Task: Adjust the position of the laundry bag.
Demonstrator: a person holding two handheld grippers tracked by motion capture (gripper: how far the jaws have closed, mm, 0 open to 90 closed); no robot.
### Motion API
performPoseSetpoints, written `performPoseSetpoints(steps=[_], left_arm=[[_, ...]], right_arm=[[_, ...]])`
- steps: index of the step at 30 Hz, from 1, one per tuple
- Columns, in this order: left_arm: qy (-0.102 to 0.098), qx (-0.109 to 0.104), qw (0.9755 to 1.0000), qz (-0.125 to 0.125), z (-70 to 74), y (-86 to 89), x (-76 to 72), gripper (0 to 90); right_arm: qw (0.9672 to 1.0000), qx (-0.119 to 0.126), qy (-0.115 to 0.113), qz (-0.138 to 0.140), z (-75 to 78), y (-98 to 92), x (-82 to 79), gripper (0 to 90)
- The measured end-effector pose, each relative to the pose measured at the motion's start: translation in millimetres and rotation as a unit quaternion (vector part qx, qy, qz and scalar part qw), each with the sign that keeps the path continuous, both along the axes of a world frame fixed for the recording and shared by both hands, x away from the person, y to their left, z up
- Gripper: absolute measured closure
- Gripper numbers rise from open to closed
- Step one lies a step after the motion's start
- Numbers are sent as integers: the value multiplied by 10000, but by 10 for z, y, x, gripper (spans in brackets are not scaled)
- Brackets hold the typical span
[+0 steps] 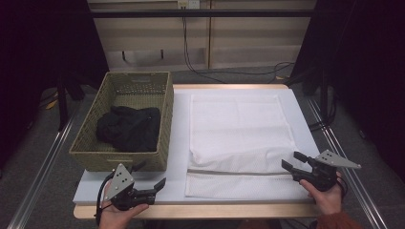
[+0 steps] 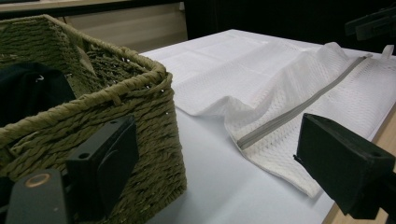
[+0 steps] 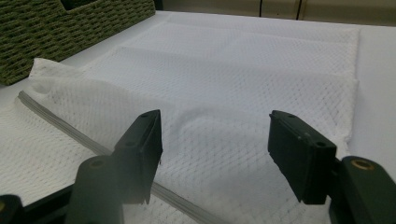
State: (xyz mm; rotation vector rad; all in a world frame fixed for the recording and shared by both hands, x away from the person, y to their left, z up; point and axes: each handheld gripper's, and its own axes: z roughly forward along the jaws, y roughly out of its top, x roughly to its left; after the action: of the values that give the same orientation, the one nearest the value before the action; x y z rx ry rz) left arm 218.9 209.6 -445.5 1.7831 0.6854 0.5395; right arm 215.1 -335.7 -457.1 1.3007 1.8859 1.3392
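Two hand-held grippers are hovering at the near edge of the table, jaws apart, flanking a white mesh laundry bag.

The left hand-held gripper (image 1: 154,187) is standing with its jaws apart and nothing between them, just in front of the woven basket (image 1: 90,143), which is holding a black garment (image 1: 128,128). The white mesh laundry bag (image 1: 239,138) is lying flat on the table (image 1: 179,143) to that gripper's right, its grey zipper (image 1: 239,172) running across the near end. The right hand-held gripper (image 1: 292,161) is hanging with its jaws apart and empty, just above the bag's near right corner, pointing across the mesh toward the basket.
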Motion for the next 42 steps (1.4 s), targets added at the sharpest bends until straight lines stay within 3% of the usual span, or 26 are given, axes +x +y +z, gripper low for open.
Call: performPoseSetpoints(steps=[12,17,24,32,42], left_arm=[[35,55,10000,13,-8,-2,26,127],[52,44,10000,-37,-6,-9,22,127],[64,82,9999,-70,-9,2,5,127],[67,69,9999,-125,-6,3,14,133],[50,136,9998,-146,6,3,2,136]], right_arm=[[9997,-76,206,103,6,19,92,362],[9985,-120,405,353,46,104,156,374],[9944,-324,585,821,68,282,200,418],[9893,-330,682,1248,111,563,343,487],[9803,-373,750,1791,159,1019,549,547]])
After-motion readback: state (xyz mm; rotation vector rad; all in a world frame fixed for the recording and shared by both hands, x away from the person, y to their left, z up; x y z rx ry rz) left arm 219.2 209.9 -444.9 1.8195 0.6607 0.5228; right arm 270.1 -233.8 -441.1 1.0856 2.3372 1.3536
